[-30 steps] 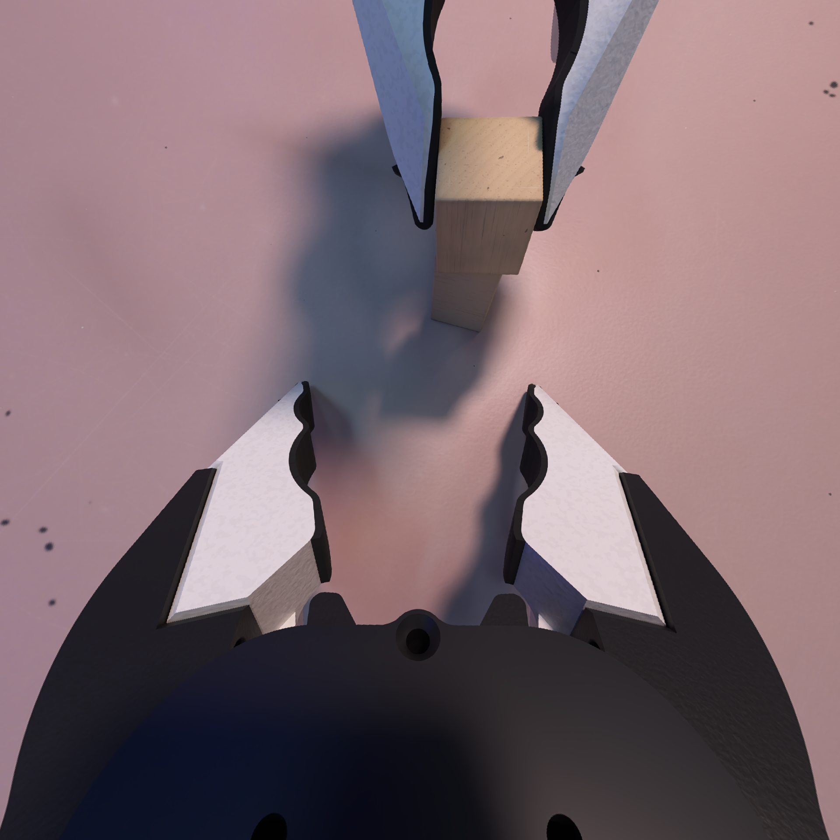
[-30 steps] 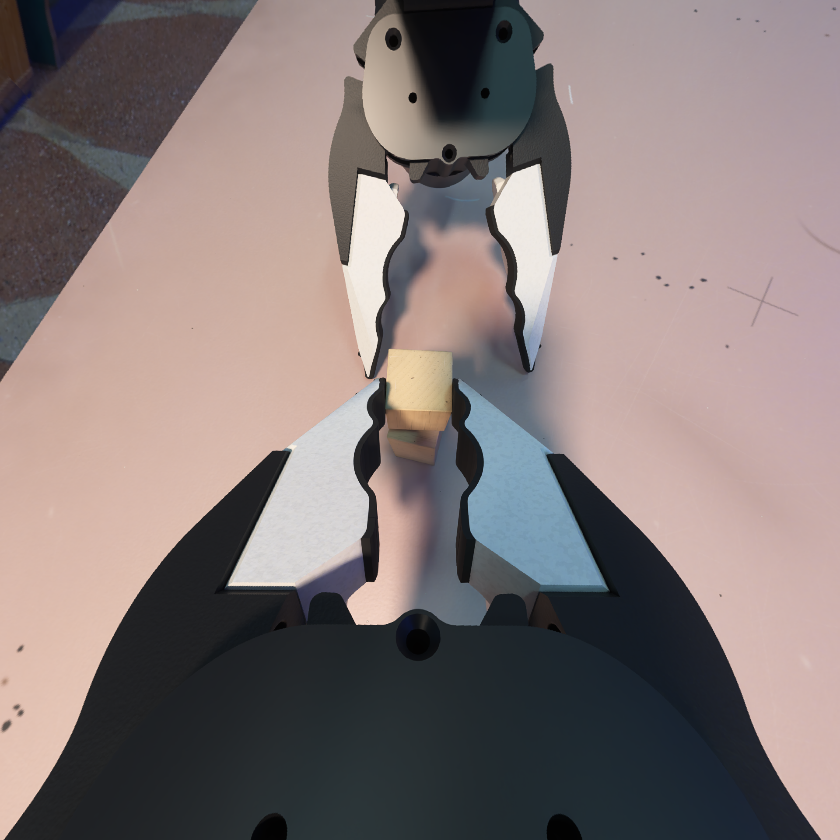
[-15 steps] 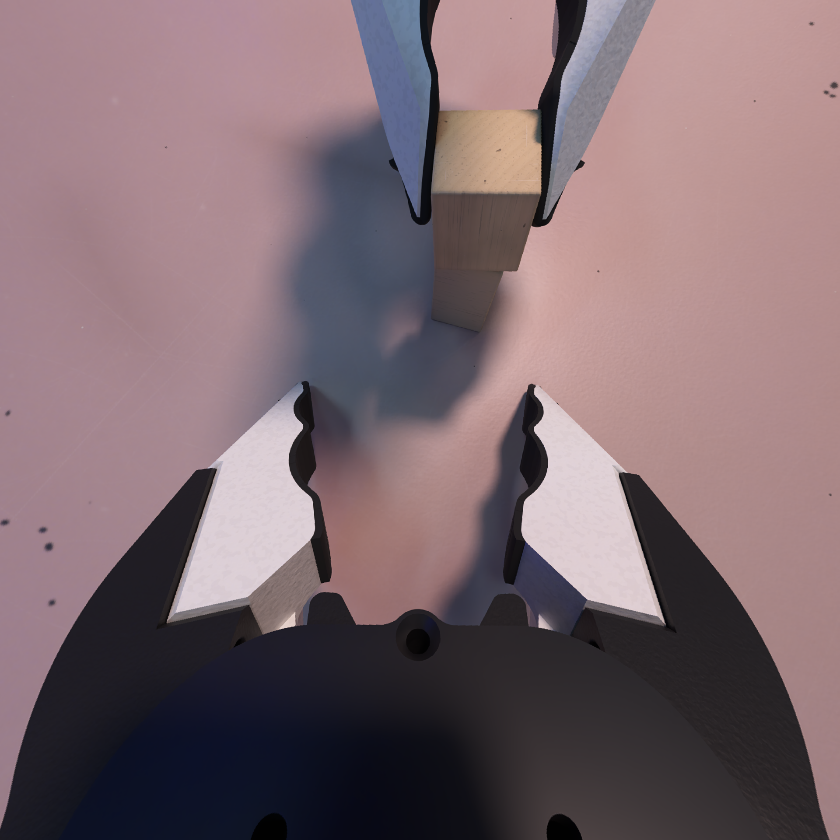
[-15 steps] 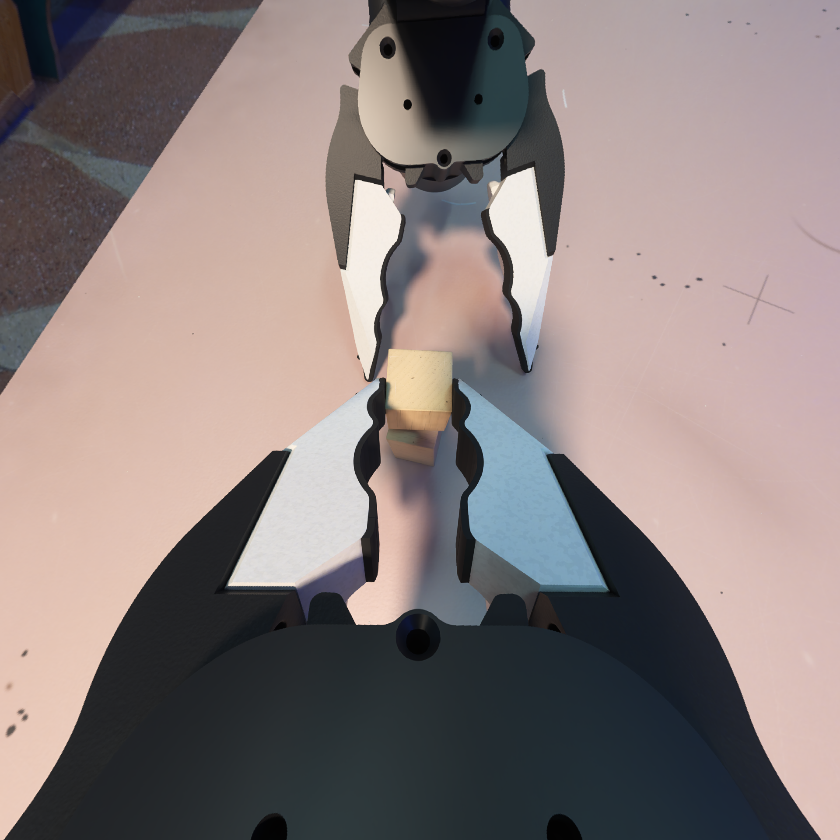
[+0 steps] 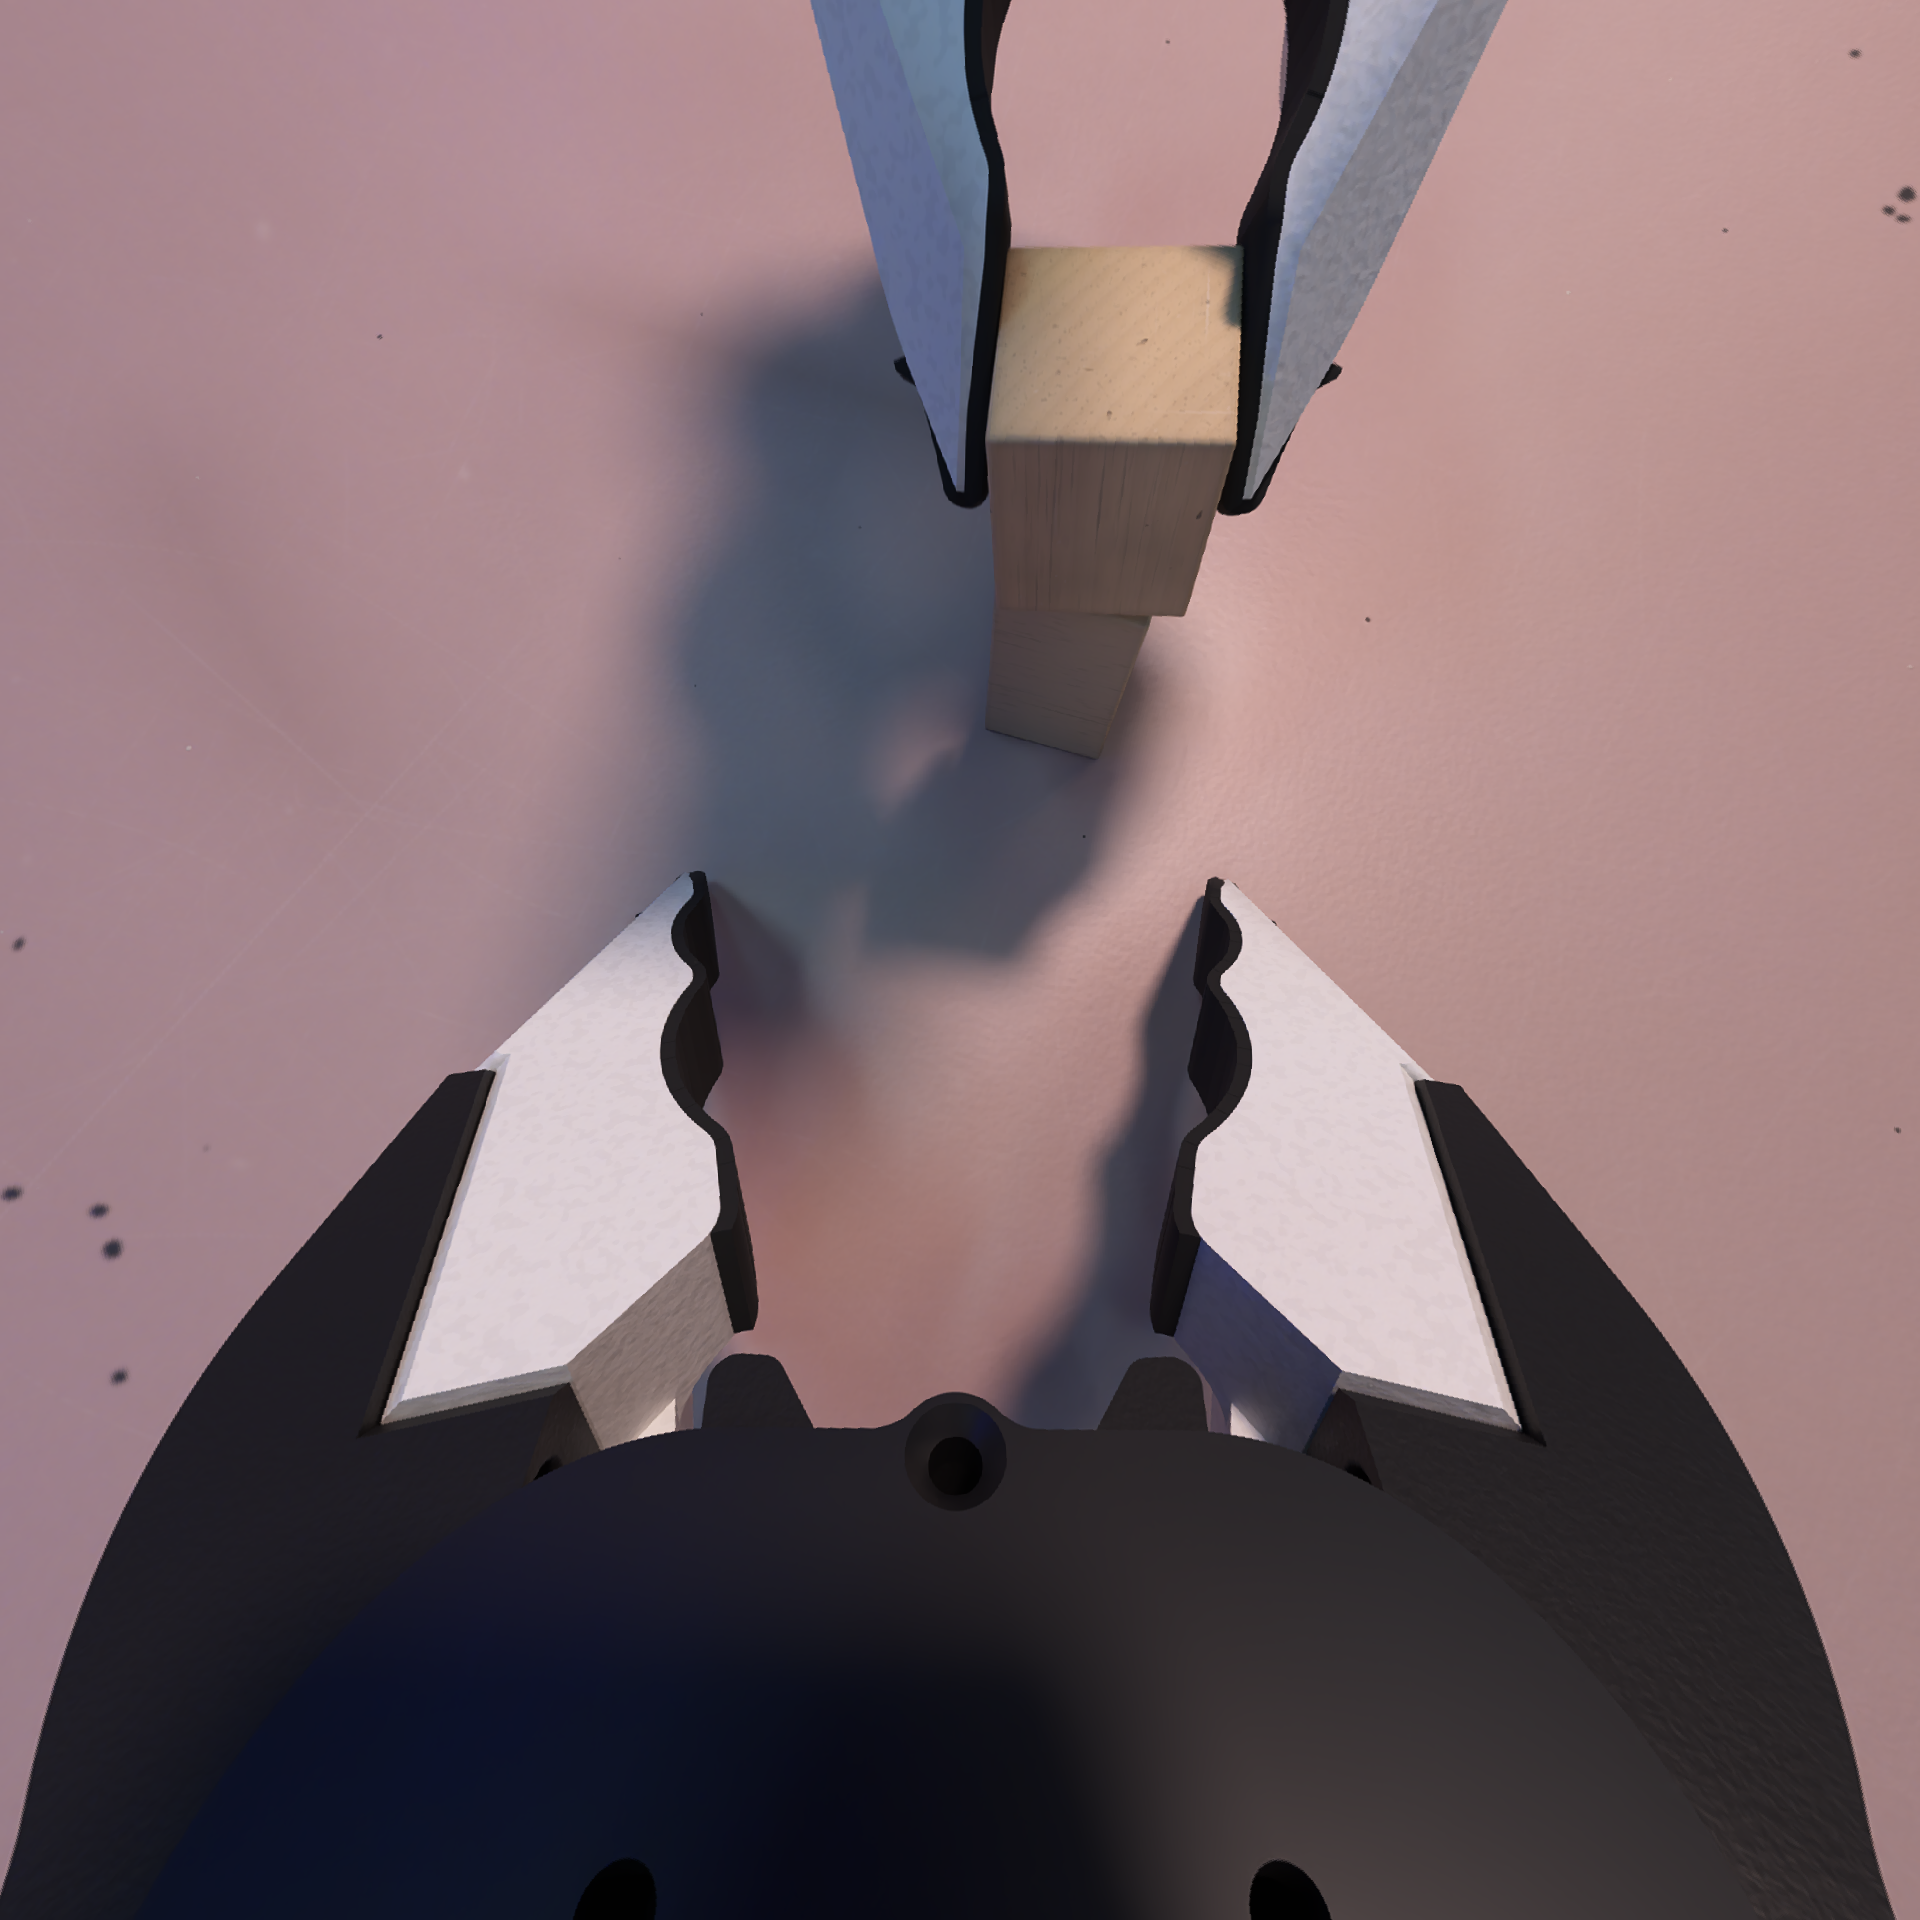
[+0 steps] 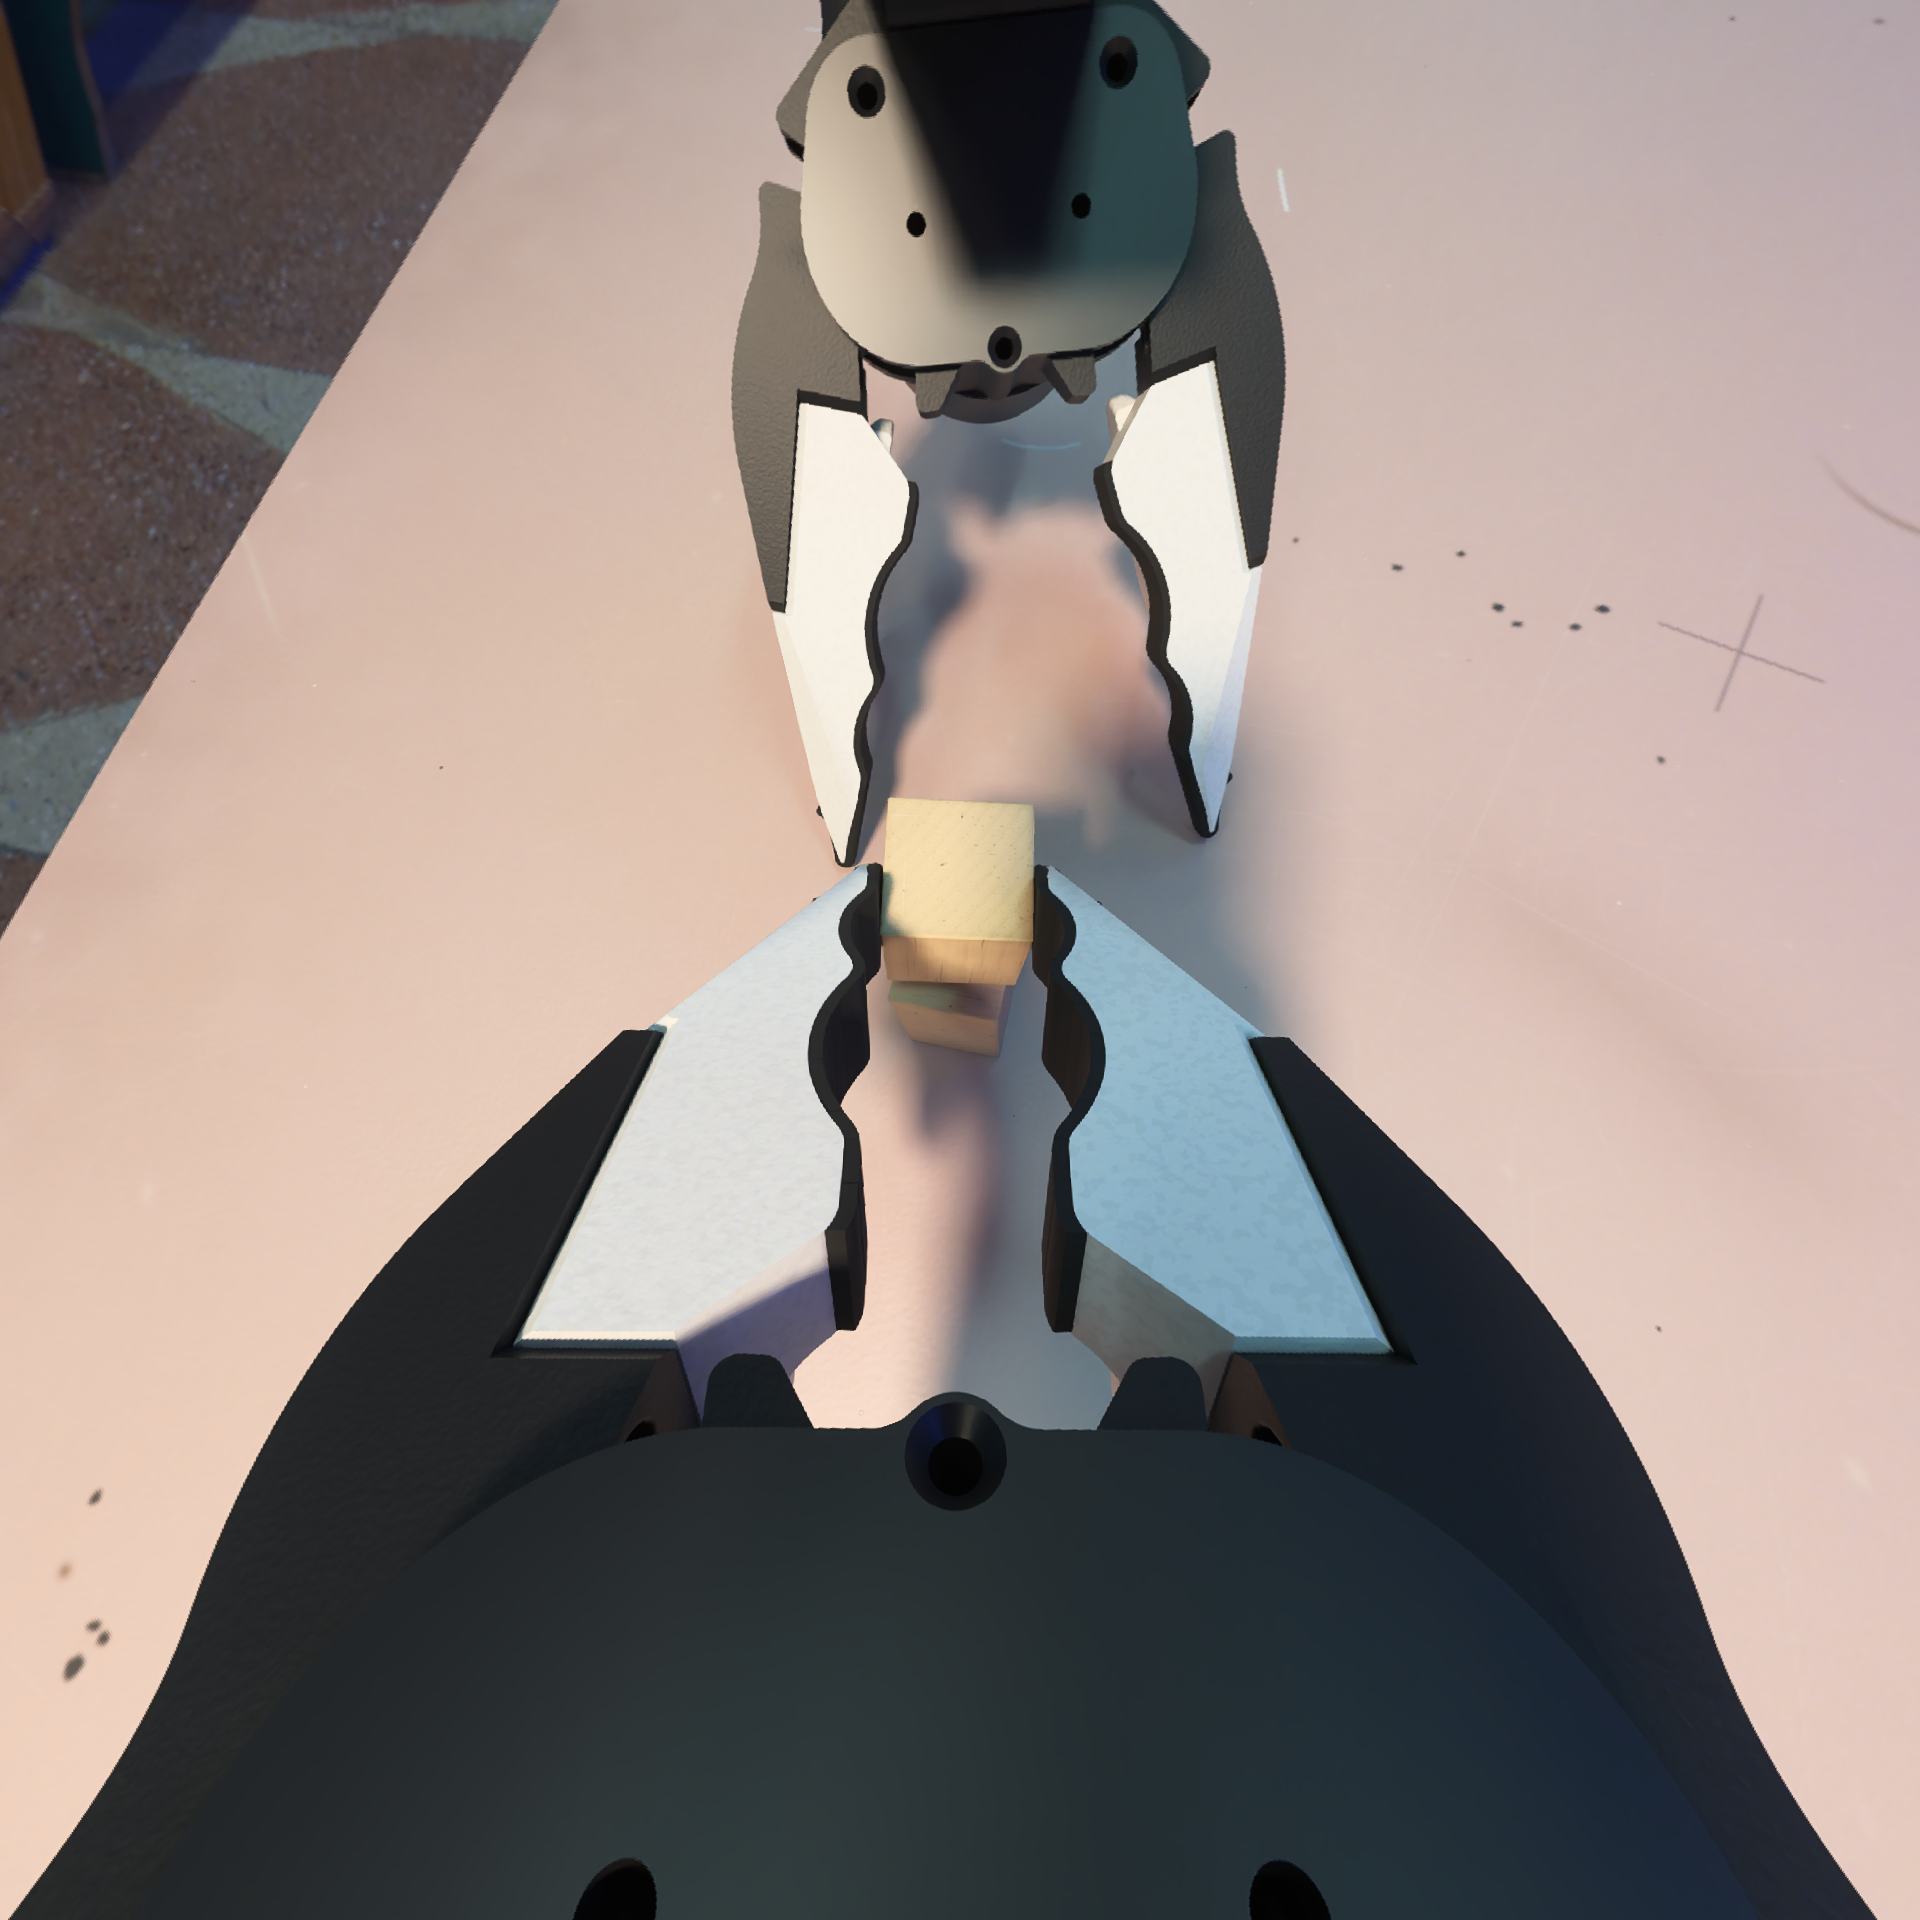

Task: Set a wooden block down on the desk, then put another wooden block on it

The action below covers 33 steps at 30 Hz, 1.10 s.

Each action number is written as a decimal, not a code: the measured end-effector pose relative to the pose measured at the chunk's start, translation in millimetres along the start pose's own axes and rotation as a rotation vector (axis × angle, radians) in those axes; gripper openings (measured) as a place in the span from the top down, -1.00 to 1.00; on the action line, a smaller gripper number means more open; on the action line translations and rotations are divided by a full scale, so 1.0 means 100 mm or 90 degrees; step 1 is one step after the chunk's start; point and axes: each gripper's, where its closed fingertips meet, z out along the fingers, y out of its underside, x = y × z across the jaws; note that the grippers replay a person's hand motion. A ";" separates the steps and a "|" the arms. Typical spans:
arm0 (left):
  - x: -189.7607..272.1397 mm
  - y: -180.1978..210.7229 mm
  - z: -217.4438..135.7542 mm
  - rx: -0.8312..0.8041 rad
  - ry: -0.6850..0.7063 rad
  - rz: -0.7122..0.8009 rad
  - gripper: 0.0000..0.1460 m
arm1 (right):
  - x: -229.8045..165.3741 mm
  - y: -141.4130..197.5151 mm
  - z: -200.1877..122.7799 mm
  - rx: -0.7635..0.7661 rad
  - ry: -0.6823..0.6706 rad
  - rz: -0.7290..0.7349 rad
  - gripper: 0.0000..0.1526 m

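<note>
Two light wooden blocks stand as a stack on the pink desk (image 5: 416,520). The upper block (image 5: 1117,343) sits over the lower block (image 5: 1060,675) and overhangs it a little to the right. I cannot tell whether they touch. My right gripper (image 5: 1101,504) comes in from the top of the left wrist view and is shut on the upper block (image 6: 956,873). The lower block (image 6: 951,1029) shows just beneath it. My left gripper (image 5: 954,888) is open and empty, a short way in front of the stack. Its white fingers (image 6: 831,623) show beyond the blocks in the right wrist view.
The desk's left edge (image 6: 343,436) runs along a patterned floor (image 6: 156,364). Small dark specks (image 6: 1507,613) and a faint cross mark (image 6: 1740,655) lie on the desk to the right.
The right gripper has shifted the upper block very slightly over the lower one. The lower block and the left gripper have not moved.
</note>
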 end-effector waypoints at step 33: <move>0.00 0.00 0.00 0.000 0.000 0.001 -0.27 | 0.00 0.01 0.01 -0.010 0.014 -0.002 0.63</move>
